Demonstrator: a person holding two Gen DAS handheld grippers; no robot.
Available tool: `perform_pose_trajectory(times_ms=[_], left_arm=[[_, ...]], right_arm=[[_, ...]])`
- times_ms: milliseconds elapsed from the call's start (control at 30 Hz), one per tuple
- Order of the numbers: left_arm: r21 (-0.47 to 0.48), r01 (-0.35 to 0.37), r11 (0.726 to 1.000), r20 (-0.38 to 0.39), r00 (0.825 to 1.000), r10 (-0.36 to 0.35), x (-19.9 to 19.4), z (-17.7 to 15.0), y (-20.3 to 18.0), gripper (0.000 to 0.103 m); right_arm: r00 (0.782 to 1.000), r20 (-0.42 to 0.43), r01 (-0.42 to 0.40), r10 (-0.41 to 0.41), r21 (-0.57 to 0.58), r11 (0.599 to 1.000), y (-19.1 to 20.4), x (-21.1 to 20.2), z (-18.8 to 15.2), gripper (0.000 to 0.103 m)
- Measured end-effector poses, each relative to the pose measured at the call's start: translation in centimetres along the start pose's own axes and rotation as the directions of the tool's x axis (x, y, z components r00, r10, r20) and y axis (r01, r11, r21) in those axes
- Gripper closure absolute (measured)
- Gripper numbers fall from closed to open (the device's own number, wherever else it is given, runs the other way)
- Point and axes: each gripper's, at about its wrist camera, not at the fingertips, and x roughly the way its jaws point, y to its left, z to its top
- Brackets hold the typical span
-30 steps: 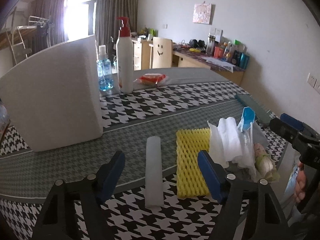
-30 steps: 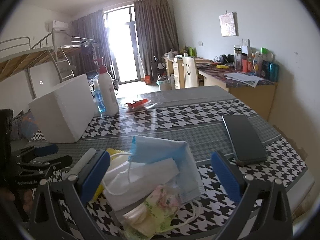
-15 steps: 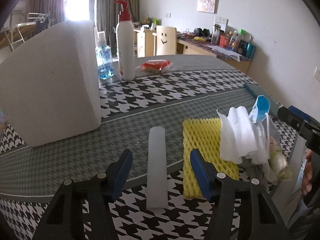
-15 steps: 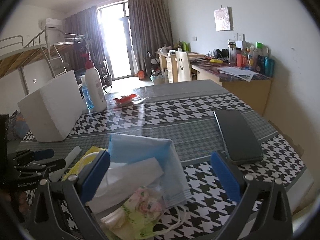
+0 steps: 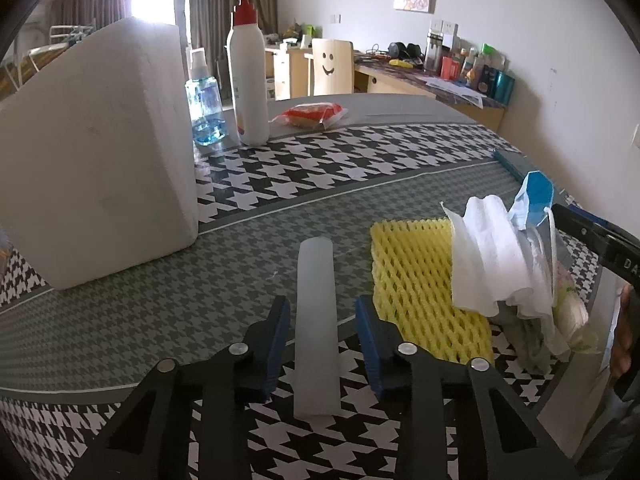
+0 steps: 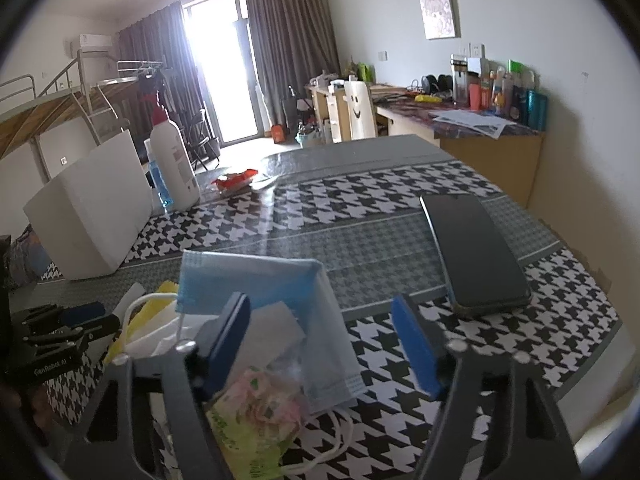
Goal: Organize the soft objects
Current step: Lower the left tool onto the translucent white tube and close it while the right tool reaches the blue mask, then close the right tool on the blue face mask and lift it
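A translucent white foam strip [image 5: 315, 320] lies on the table between the fingers of my left gripper [image 5: 322, 320], whose jaws stand open on either side with small gaps. To its right lie a yellow foam net [image 5: 420, 280], a white tissue [image 5: 488, 252] and a blue face mask [image 5: 534, 196]. In the right wrist view the blue mask [image 6: 260, 280] lies over the tissue [image 6: 272, 328] and a small pink-green packet [image 6: 256, 408]. My right gripper [image 6: 324, 340] is open over the mask's right edge. The left gripper shows at the left there [image 6: 64, 320].
A big white foam block [image 5: 96, 152] stands at the left. Behind it stand a pump bottle [image 5: 247, 72], a blue spray bottle [image 5: 204, 104] and a red snack packet [image 5: 310, 114]. A black phone [image 6: 472, 248] lies at the table's right. The table edge [image 6: 592, 344] is close.
My left gripper has moved forward around the foam strip and its jaws have narrowed. My right gripper has moved forward over the mask and its jaws have narrowed too.
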Motion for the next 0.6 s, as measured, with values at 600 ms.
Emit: perform_pose_trajectory(times_ms=[600], left_arm=[[-0.002, -0.012, 1.0, -0.025, 1.0, 0.012, 0.6, -0.1, 0.4, 0.081]], right_arm=[[0.995, -0.097, -0.001, 0.004, 0.034, 0.999, -1.2, 2.2, -0.7, 0.064]])
